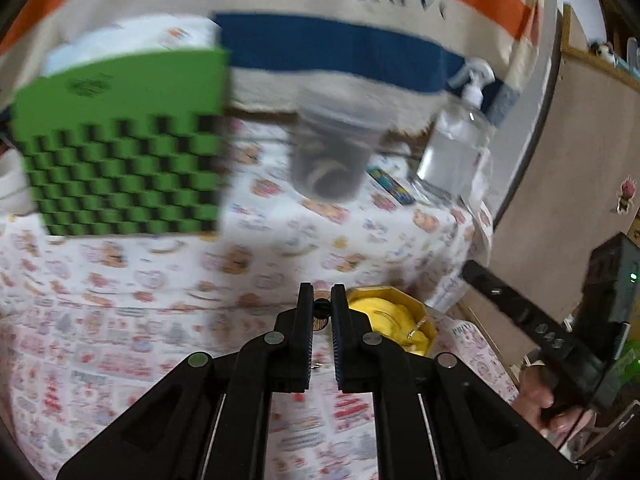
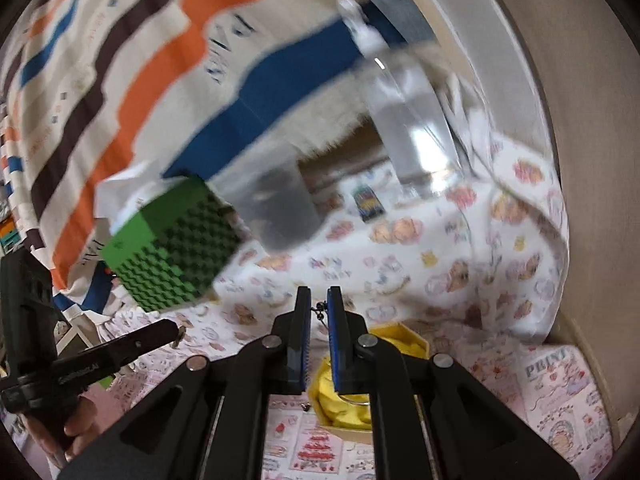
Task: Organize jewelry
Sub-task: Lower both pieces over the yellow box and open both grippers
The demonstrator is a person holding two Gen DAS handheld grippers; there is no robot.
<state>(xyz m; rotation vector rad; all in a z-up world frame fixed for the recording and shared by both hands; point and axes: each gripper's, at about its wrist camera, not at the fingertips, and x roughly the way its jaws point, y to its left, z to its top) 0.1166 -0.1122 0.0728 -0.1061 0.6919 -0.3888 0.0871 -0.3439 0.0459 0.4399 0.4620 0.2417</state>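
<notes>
My left gripper is shut on a small dark beaded piece of jewelry pinched at its tips, above the patterned tablecloth. A black bead chain sits between the tips of my right gripper, which is shut on it, and hangs down a little. Just right of both grippers lies an open box lined with yellow cloth, with a thin ring inside. Each gripper also shows in the other's view: the right one at the table's right edge, the left one at lower left.
A green checkered box stands at the back left. A translucent cup and a clear pump bottle stand at the back. A striped towel hangs behind them. A small colourful card lies by the bottle.
</notes>
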